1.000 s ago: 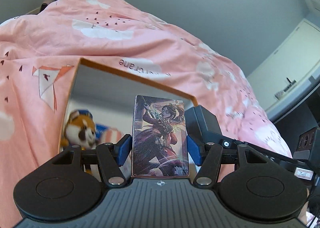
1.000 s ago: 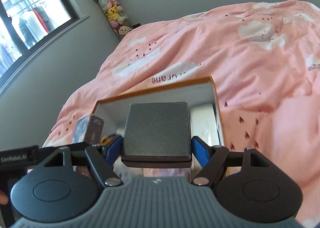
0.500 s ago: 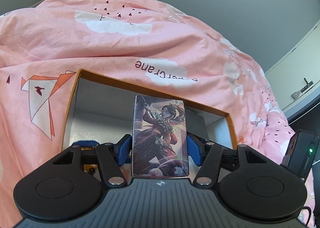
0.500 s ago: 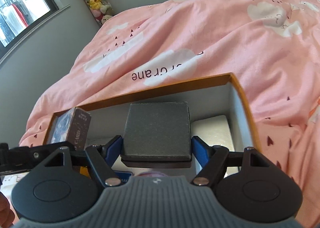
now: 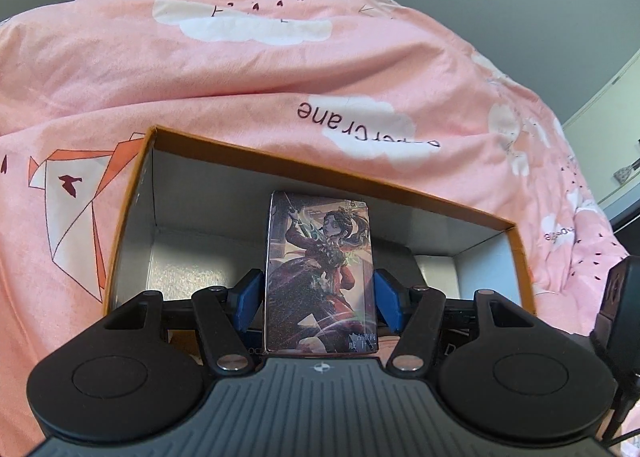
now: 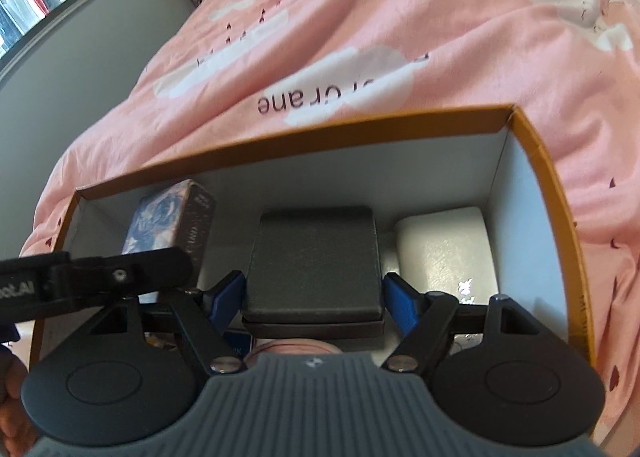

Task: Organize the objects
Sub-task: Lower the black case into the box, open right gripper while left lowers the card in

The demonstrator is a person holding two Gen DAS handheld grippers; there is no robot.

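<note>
Left wrist view: my left tool (image 5: 320, 293) was clamped on a card box (image 5: 321, 273) with a figure printed on its face, held upright above the orange-rimmed box (image 5: 336, 167).
Box position: it sat on the bed's pink duvet (image 5: 260, 69).
Right wrist view: my right tool (image 6: 314, 295) gripped a flat dark case (image 6: 314, 265), held inside the box's (image 6: 288, 137) opening.
Inside the box: I saw a white case (image 6: 446, 253) against the right wall; the left tool's card box (image 6: 170, 227) was near the left wall.
</note>
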